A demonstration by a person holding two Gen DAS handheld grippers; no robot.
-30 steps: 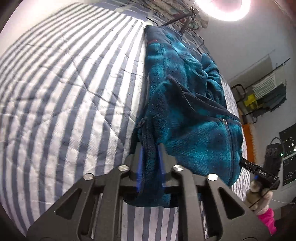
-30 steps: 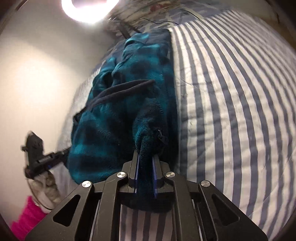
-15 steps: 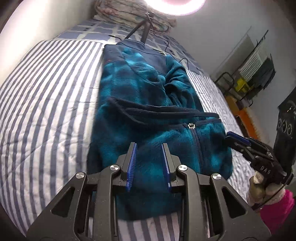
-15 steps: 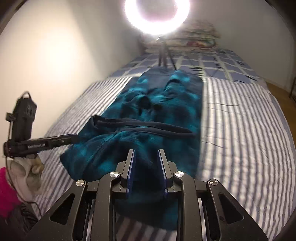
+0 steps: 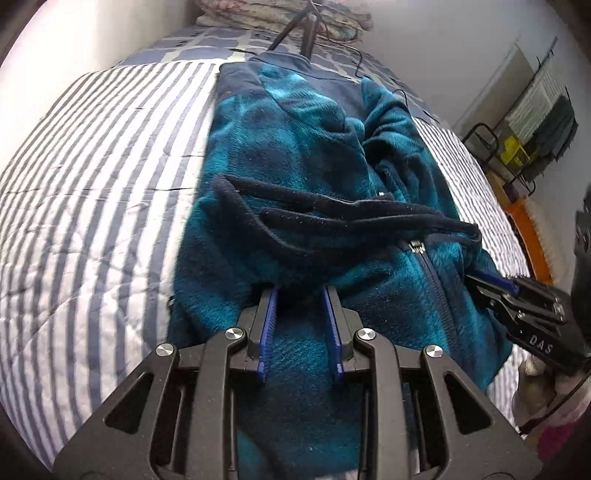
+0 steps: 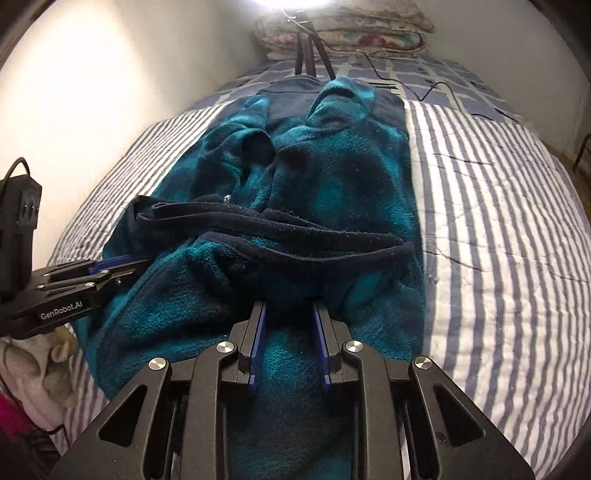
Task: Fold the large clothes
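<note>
Looking along the left gripper (image 5: 299, 291), its blue-padded jaws stand apart with nothing between them, poised over the near end of a teal fleece jacket (image 5: 295, 177) lying lengthwise down the middle of the striped bedspread (image 5: 92, 192); the right gripper (image 5: 491, 280) shows at the jacket's right edge. From the right wrist, the right gripper (image 6: 288, 306) likewise gapes empty above the jacket (image 6: 332, 184), its dark hem (image 6: 277, 232) folded across mid-body, the left gripper (image 6: 118, 264) touching its left edge.

Dim, fisheye-warped frames; ring light (image 6: 291, 3) glares overhead, edges vignetted.
</note>
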